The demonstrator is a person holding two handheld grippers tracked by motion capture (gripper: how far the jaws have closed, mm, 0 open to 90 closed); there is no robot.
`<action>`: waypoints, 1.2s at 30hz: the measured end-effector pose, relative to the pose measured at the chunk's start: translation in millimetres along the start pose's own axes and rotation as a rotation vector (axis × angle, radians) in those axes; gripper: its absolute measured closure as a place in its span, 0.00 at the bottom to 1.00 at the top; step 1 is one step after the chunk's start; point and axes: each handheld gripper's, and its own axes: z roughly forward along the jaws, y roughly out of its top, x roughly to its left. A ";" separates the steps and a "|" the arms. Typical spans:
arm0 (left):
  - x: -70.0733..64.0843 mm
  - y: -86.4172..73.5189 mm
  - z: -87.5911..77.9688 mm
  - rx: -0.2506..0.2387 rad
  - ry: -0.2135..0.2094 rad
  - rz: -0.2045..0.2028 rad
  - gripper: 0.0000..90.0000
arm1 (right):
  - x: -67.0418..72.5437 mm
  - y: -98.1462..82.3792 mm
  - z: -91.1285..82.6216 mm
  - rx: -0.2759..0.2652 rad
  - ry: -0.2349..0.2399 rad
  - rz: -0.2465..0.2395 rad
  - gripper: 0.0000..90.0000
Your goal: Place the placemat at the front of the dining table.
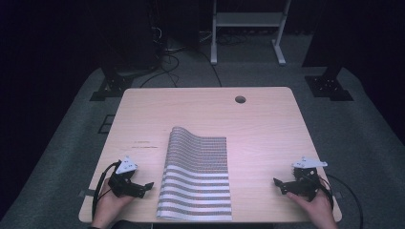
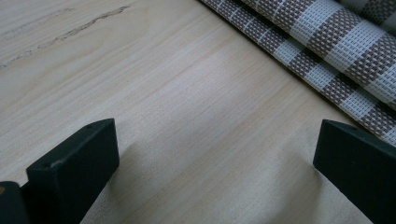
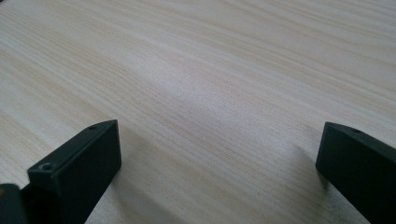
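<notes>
So I've got the striped mat [image 1: 196,176] lying flat in the middle of the table [image 1: 267,124], near edge at my side, far end curled up a bit. My left gripper [image 1: 143,187] sits just beside its left edge, jaws wide apart, holding nothing. My right gripper [image 1: 282,185] is well off to the right, also wide open over bare wood.

the striped mat [image 2: 327,51] runs off the left gripper view's top and right edges.

No readable text, label or number anywhere.
</notes>
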 end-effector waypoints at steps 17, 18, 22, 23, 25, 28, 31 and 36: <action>0.5 5.0 -17.8 -0.049 0.013 -0.020 0.00 | 0.7 -0.2 -0.3 0.001 -0.001 0.000 0.00; -0.1 5.6 -18.4 -0.053 0.012 -0.024 0.00 | 0.8 -0.3 -0.3 0.001 -0.001 0.000 0.00; -2.4 8.7 -22.7 -0.060 0.007 -0.028 0.00 | 0.8 -0.2 -0.3 0.001 0.000 -0.001 0.00; -3.4 10.0 -24.6 -0.064 0.008 -0.027 0.00 | 0.9 -0.2 -0.3 0.001 0.000 -0.001 0.00; -4.6 11.5 -26.0 -0.064 0.006 -0.024 0.00 | 0.9 -0.2 -0.3 0.001 0.001 -0.002 0.00; -7.4 14.6 -29.0 -0.067 -0.002 -0.017 0.00 | 1.0 -0.2 -0.4 0.002 0.001 -0.003 0.00; -8.5 16.3 -30.5 -0.071 -0.006 -0.017 0.00 | 1.0 -0.2 -0.3 0.001 0.002 -0.003 0.00; -11.7 20.5 -33.5 -0.077 -0.028 -0.022 0.00 | 1.0 -0.2 -0.3 0.002 0.001 -0.003 0.00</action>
